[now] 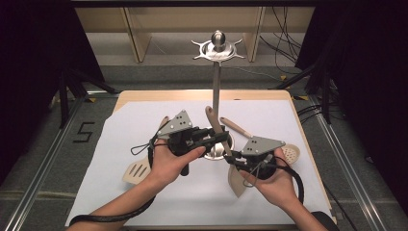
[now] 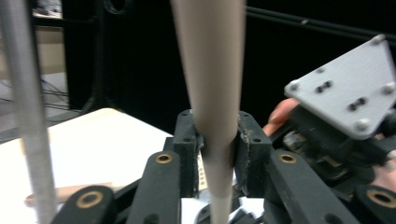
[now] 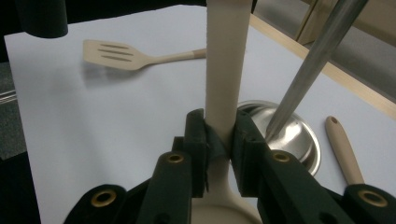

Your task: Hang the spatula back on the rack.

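The beige spoon (image 1: 225, 144) stands tilted over the table's centre, both grippers clamped on its handle: left gripper (image 2: 217, 154) higher, right gripper (image 3: 219, 140) near the bowl. It looks light, stiff and smooth, so the narrow neck suits holding. One steel stand (image 1: 216, 91) rises at twelve o'clock. Three utensils seem visible: spoon, slotted turner (image 3: 116, 55) at eight o'clock, and probably a skimmer (image 1: 291, 153) at three.

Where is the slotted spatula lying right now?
In the high view, the slotted spatula lies flat on the white sheet at the table's left, just beside the person's left wrist; the right gripper view shows it beyond the held utensil.
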